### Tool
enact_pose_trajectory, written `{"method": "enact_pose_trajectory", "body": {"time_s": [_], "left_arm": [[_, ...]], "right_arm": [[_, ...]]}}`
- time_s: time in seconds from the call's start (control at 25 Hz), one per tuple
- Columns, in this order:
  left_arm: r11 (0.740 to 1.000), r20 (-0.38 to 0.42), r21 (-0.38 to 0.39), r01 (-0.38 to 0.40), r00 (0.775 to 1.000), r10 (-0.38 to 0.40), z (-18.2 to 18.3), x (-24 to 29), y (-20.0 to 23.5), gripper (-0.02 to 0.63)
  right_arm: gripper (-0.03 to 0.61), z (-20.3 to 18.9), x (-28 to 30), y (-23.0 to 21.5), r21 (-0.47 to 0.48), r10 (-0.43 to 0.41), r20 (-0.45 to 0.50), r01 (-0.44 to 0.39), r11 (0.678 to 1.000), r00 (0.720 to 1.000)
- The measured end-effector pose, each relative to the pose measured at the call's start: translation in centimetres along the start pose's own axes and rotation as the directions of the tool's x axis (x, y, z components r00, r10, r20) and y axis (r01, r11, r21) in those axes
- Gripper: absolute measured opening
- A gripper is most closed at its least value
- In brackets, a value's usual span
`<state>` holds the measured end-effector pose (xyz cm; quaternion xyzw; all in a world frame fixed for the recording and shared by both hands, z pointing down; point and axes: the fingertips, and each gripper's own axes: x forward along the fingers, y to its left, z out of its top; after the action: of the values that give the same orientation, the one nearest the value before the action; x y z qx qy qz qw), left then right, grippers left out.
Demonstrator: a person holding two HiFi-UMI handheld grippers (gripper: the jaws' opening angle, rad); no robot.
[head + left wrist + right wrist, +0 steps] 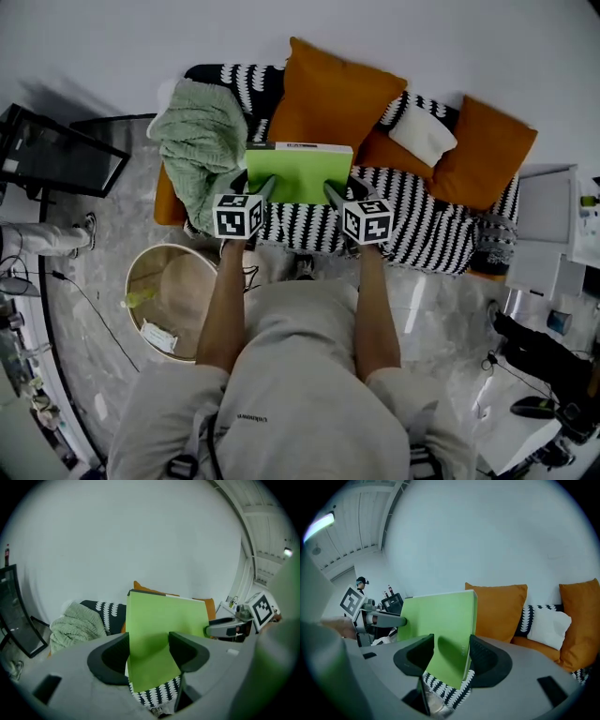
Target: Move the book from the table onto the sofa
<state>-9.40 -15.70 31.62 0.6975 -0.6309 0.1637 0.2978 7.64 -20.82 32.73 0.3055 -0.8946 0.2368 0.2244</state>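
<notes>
Mostly done, by my read. The book [298,173] is off the table and held over the sofa [422,230], above the striped seat near its front edge, left of the middle. It sits in front of the big orange cushion [328,94], with the green blanket [202,141] at the left end of the sofa.

- Left gripper [251,187]: jaws pressed onto the book's left edge. Its own view shows the green cover [164,620] running between both jaws.
- Right gripper [345,195]: same on the right edge, jaws pinching the cover and spine side [440,625].
- Both gripper views show the striped cover below the book's near edge. I can't tell whether the book touches the seat; it looks tilted, far edge higher.

Left to do, as I judge it:
- lower the book flat onto the seat
- open both sets of jaws
- back out

Main risk is the book sliding toward the front edge if it's let go while tilted. Level it first.
</notes>
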Motion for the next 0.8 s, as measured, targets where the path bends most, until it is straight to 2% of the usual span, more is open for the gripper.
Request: {"method": "enact_pose_trajectory", "body": {"time_s": [0.16, 0.48, 0.8], "left_arm": [[1.000, -0.032, -0.030, -0.002, 1.000, 0.001, -1.9, 1.2, -1.8, 0.267], [0.999, -0.159, -0.028, 0.043, 0.986, -0.046, -7.6, 2.5, -3.9, 0.267], [0.989, -0.261, -0.061, 0.132, 0.955, -0.144, -13.5, 5.2, -6.6, 0.267]], "right_arm": [[0.236, -2.2, -0.6, -1.8, 0.040, -0.004, -0.024, 0.005, 0.999, 1.000], [0.229, -8.4, -1.7, -3.2, 0.158, -0.032, -0.085, 0.045, 0.986, 0.996], [0.206, -15.0, -3.8, -5.3, 0.259, -0.151, -0.178, 0.194, 0.946, 0.972]]}}
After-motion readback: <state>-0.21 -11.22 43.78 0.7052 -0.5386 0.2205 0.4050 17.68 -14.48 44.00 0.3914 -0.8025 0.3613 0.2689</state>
